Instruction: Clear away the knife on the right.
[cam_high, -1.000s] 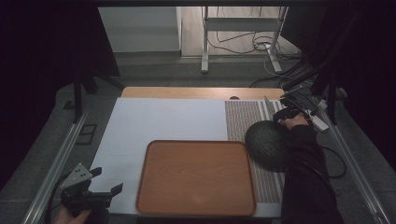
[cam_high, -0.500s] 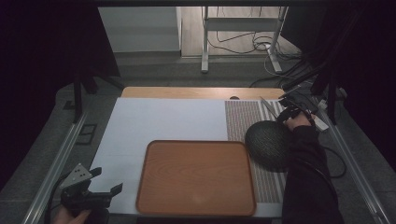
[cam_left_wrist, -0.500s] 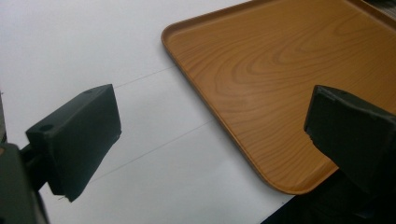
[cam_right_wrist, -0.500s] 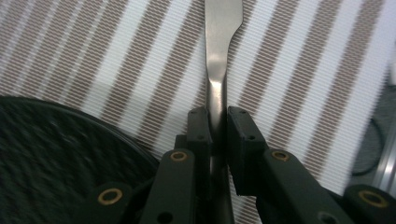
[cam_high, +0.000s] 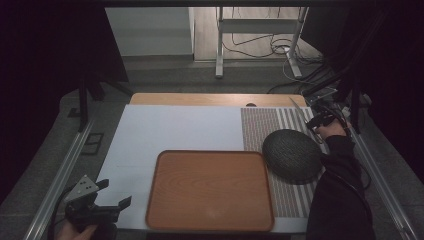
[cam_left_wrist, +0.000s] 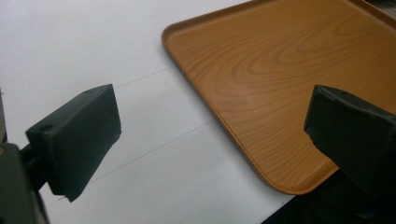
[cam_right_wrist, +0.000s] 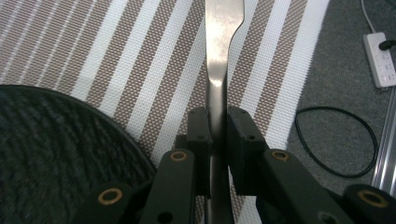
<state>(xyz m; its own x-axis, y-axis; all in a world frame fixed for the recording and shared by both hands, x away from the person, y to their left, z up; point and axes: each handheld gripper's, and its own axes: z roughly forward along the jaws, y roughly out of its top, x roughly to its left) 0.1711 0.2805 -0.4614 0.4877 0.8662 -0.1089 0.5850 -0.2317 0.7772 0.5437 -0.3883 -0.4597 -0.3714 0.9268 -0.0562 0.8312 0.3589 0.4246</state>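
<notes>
1. Steel knife (cam_right_wrist: 219, 70), at the right edge of the high view on the striped mat (cam_high: 280, 125), is clamped in the just-closed right gripper (cam_right_wrist: 217, 135).
2. Left gripper (cam_left_wrist: 210, 135) is held wide apart, idle, lower left.
3. Pick-up is judged in hand; carrying to the wooden tray (cam_high: 210, 190) likely follows.

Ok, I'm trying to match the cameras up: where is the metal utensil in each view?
High view: the metal utensil slants at the far right, over the striped mat's far corner.
Right gripper view: centre, running up from the right gripper, whose jaws have just been closing and now pinch it.
Left gripper view: looks onto the wooden tray's corner.
Shared landmark: the striped mat beneath the utensil.
</notes>
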